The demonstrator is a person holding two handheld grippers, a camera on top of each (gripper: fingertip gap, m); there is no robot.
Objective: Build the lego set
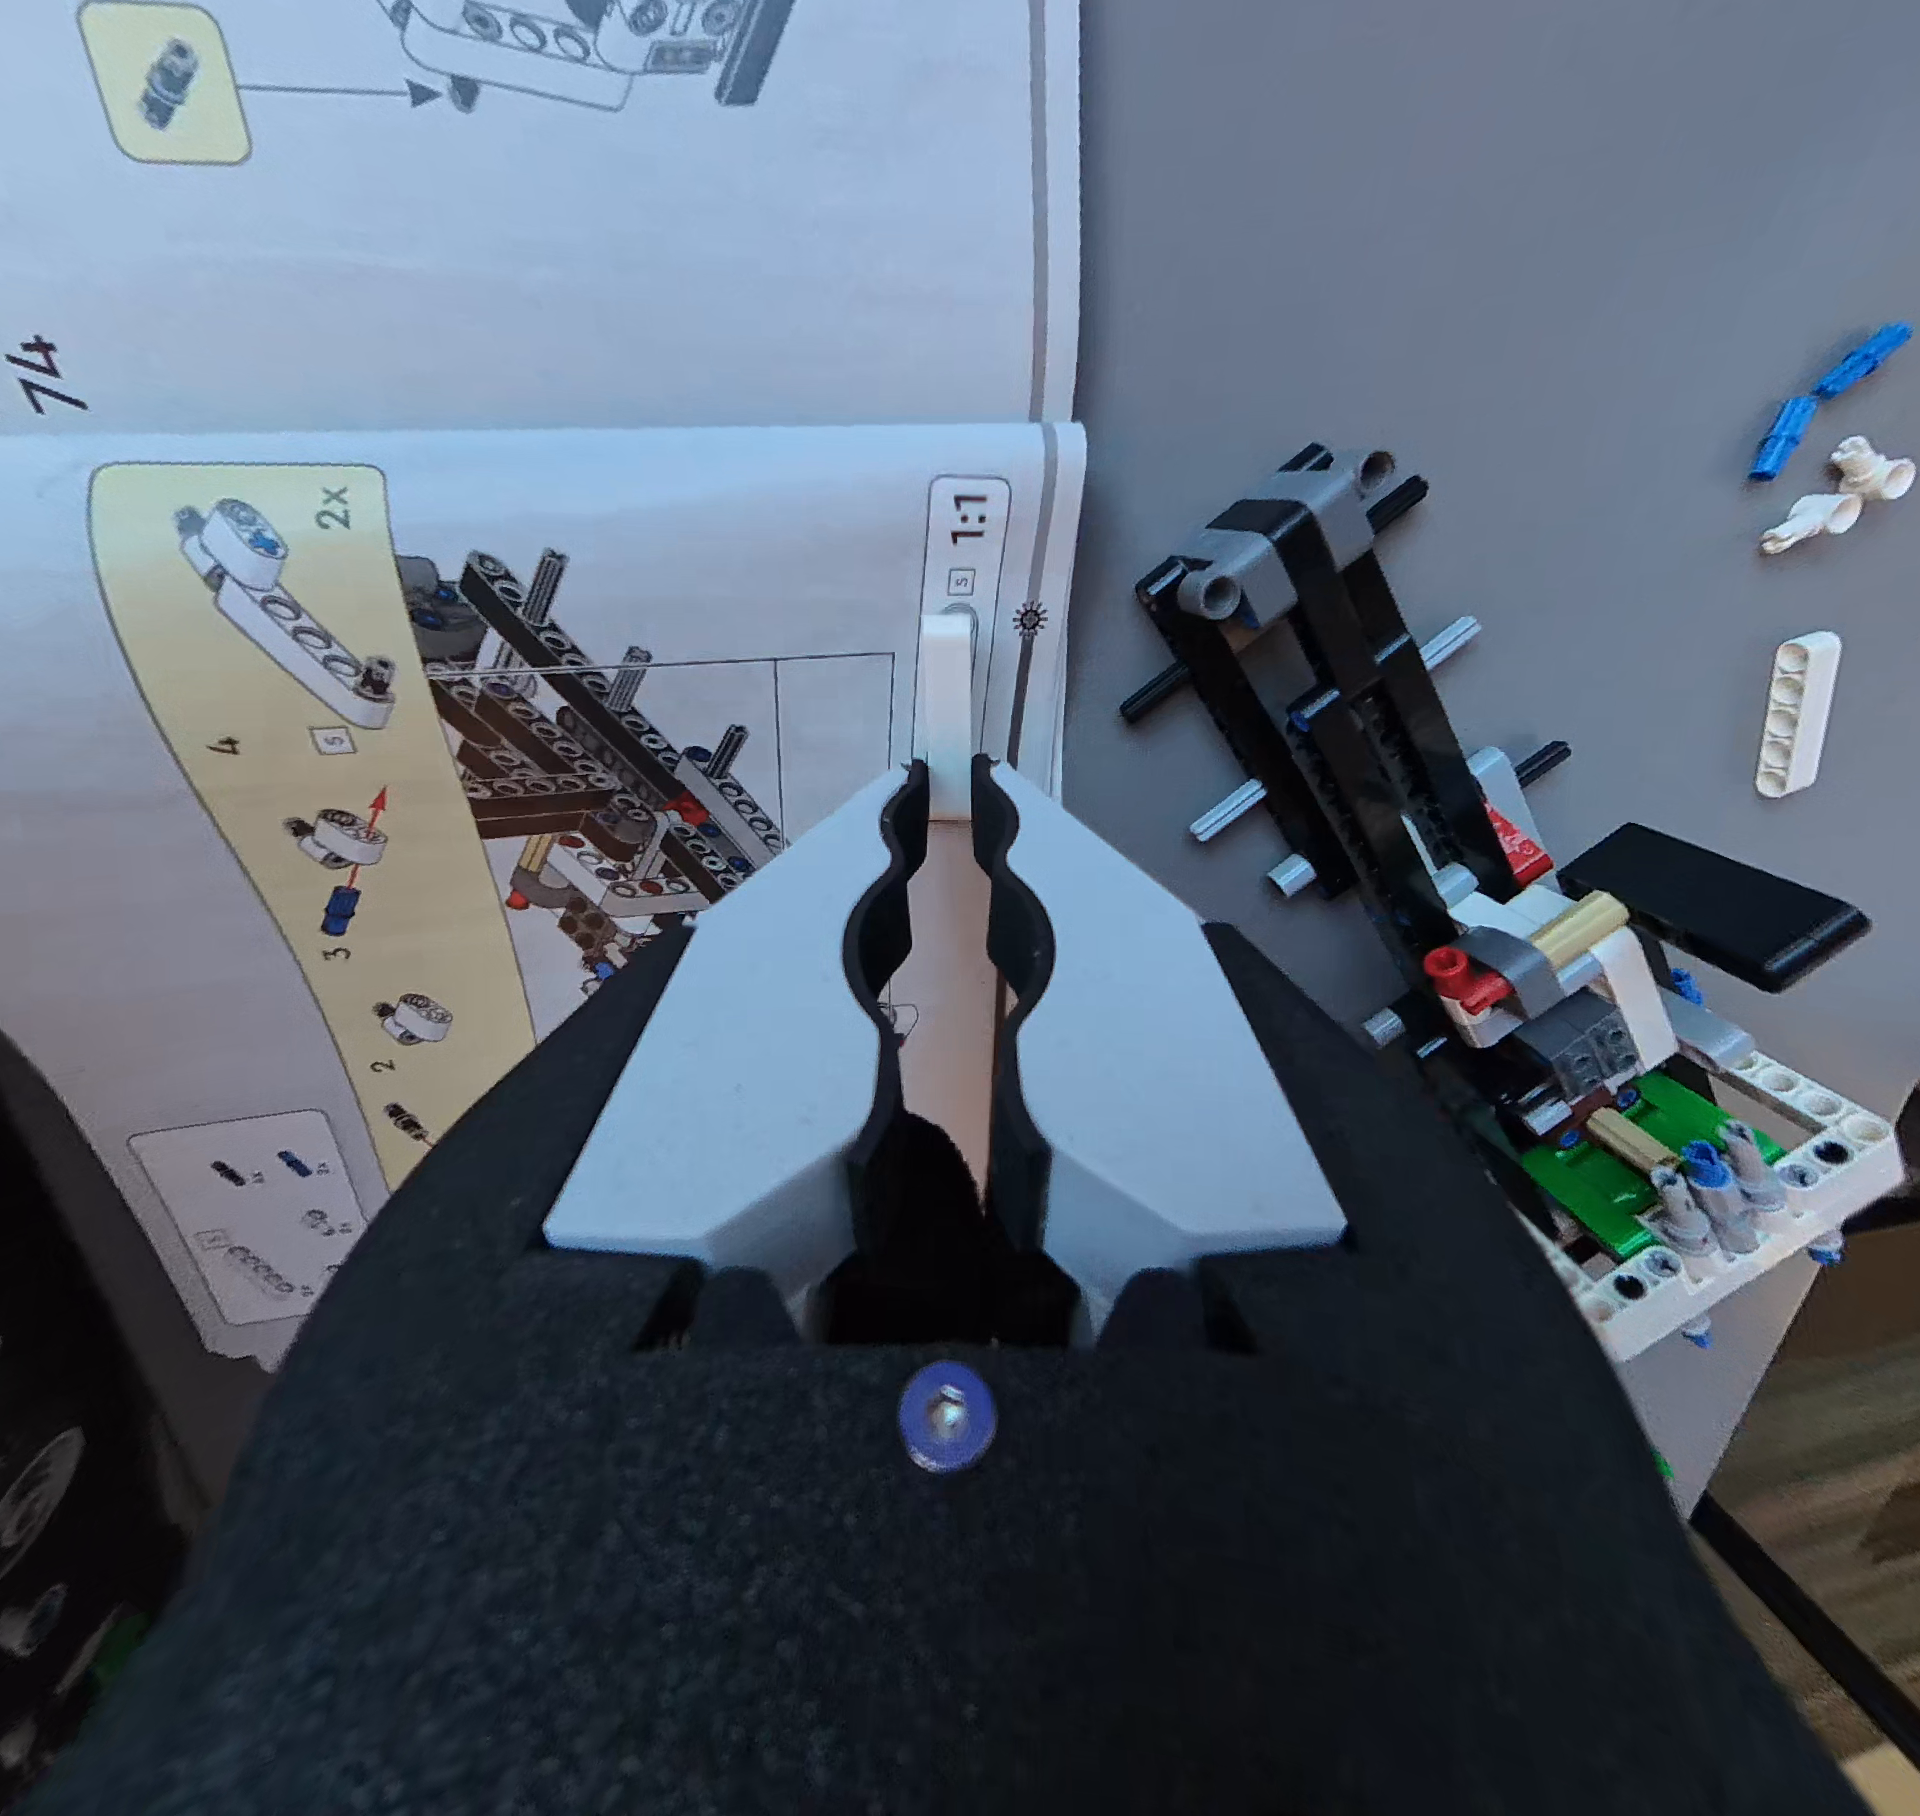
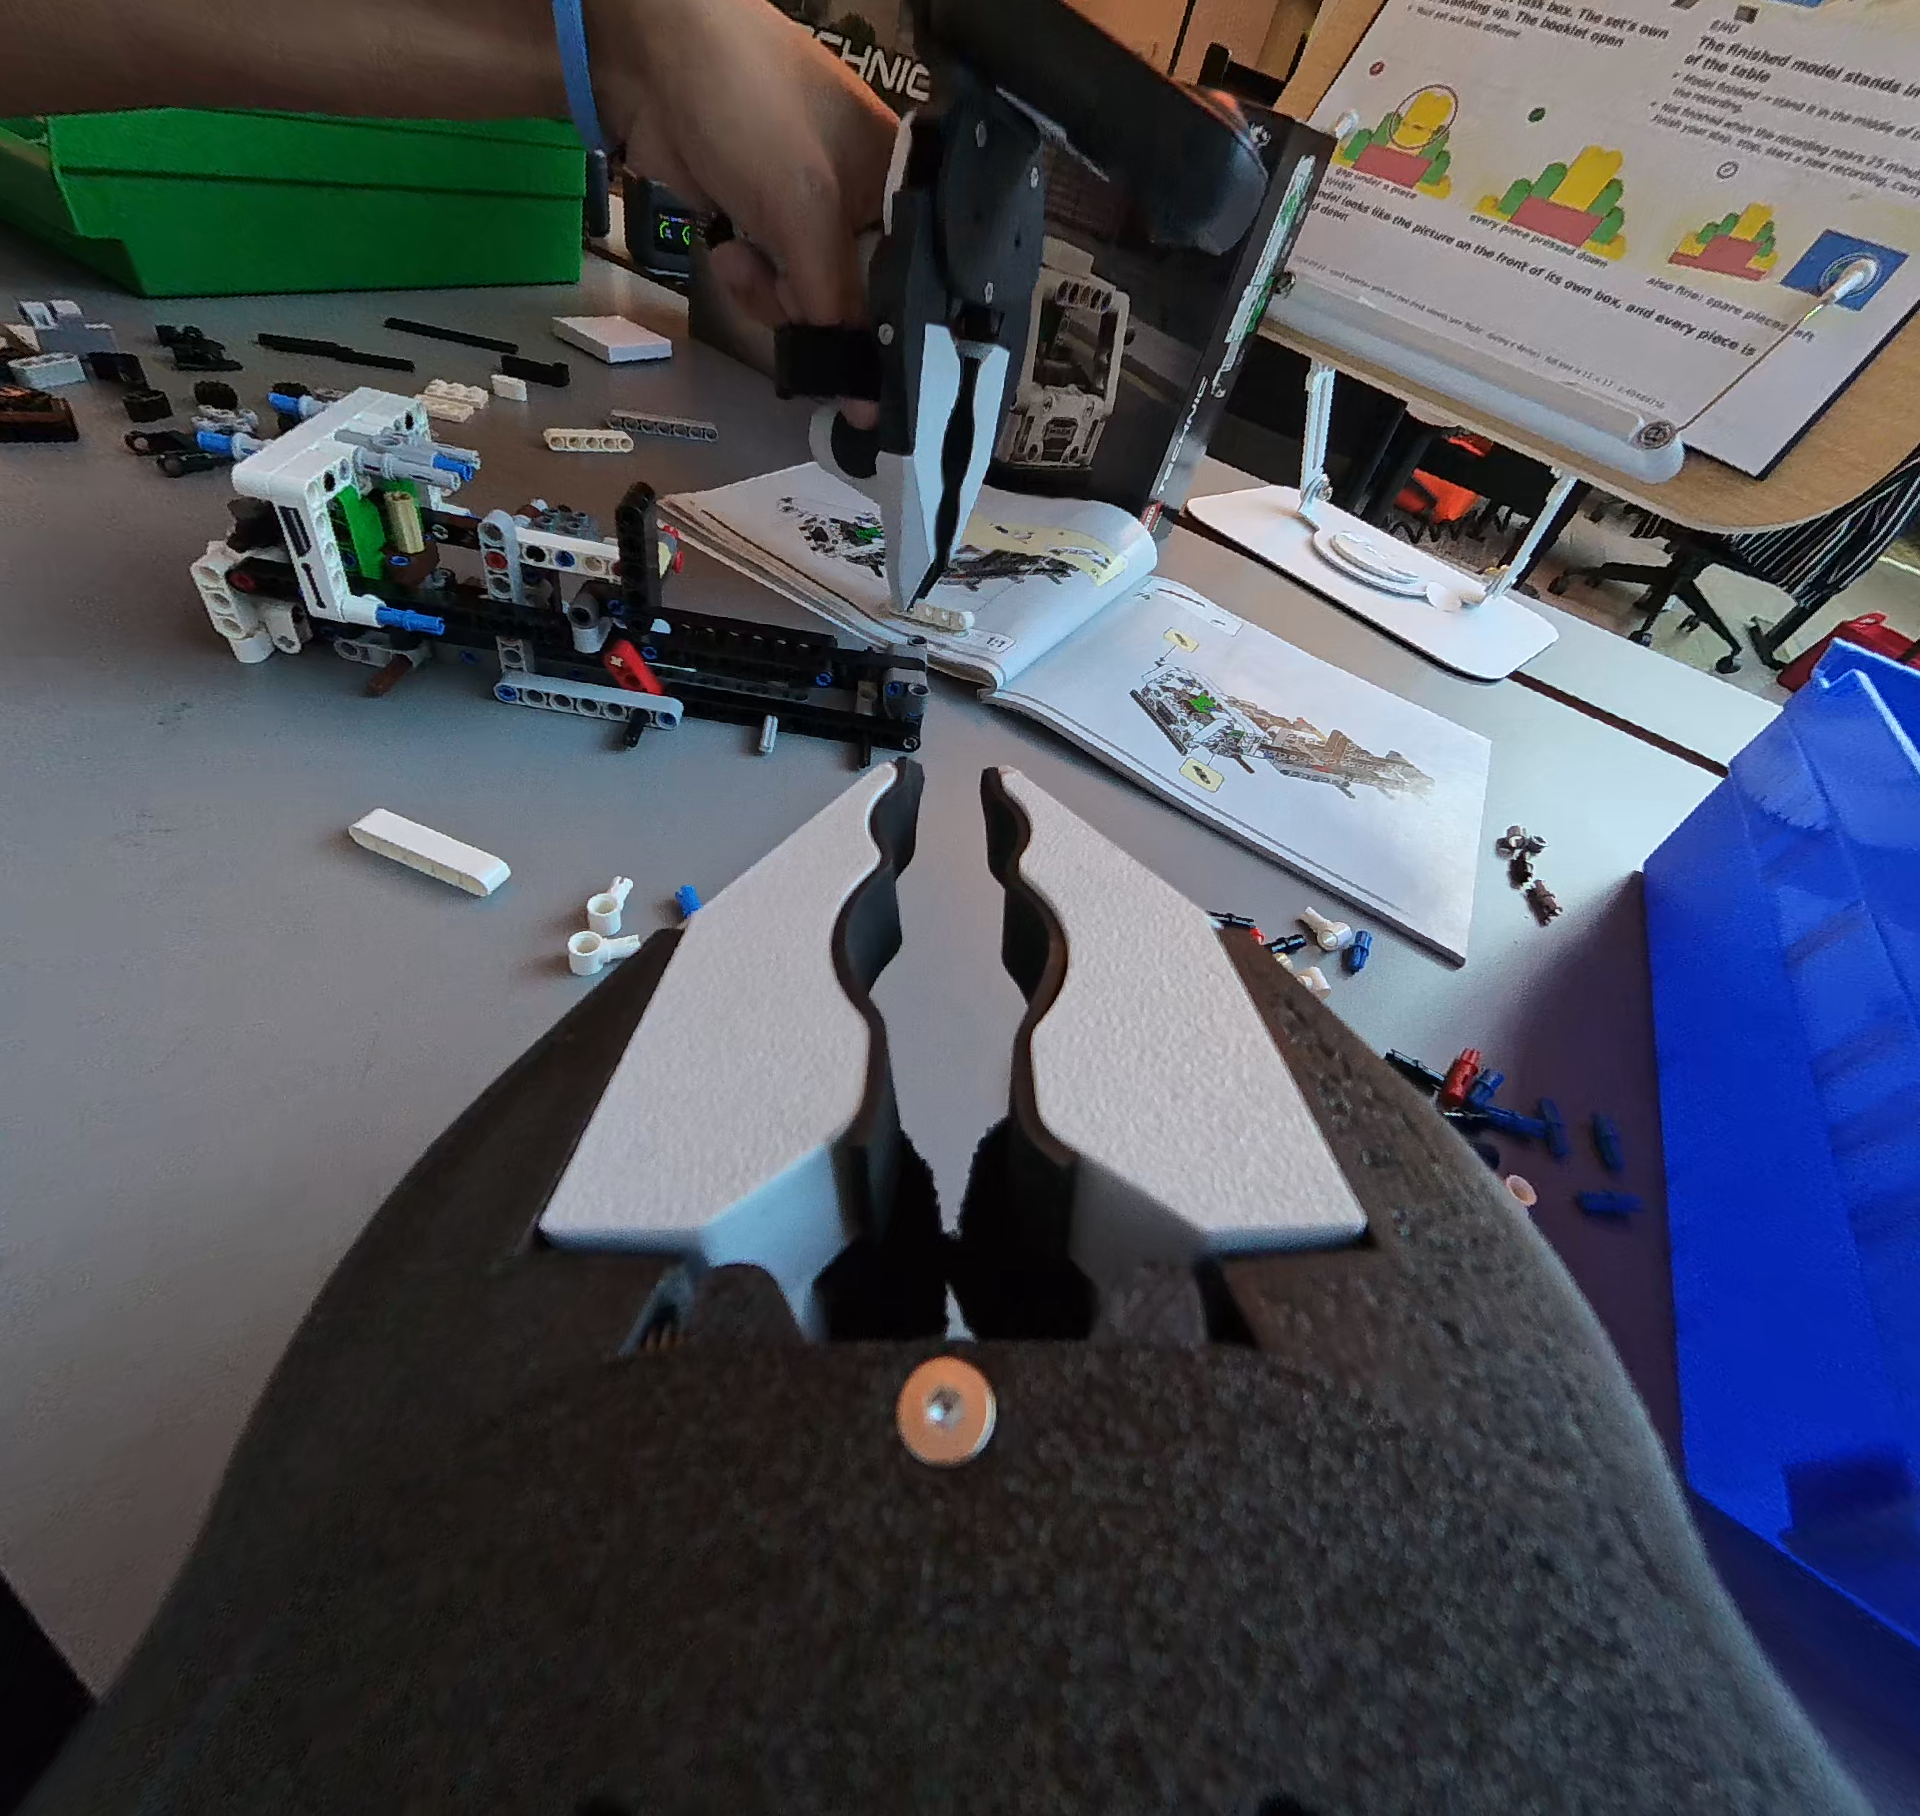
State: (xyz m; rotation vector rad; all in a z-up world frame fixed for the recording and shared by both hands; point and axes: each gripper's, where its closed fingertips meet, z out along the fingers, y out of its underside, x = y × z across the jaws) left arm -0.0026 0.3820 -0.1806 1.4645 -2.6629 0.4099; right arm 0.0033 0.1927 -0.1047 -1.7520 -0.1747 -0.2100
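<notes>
My left gripper (image 1: 948,774) is shut on a white beam (image 1: 948,717) and holds it flat against the right edge of the open instruction booklet (image 1: 623,332). The right wrist view shows this gripper (image 2: 925,592) pointing down, with the beam (image 2: 930,618) on the booklet (image 2: 1247,727). The part-built model (image 1: 1455,831) of black, white, grey and green pieces lies right of the booklet, and it also shows in the right wrist view (image 2: 468,561). My right gripper (image 2: 951,779) is slightly open and empty above the grey table (image 2: 208,1039).
A loose white beam (image 2: 428,852), white connectors (image 2: 603,930) and blue pins (image 2: 1538,1122) lie on the table. A green tray (image 2: 312,197) is at the far left, a blue bin (image 2: 1797,1039) at the right. The set's box (image 2: 1143,312) and a stand with a sheet (image 2: 1610,156) are behind. About 20 cm separates my left fingertips from my right.
</notes>
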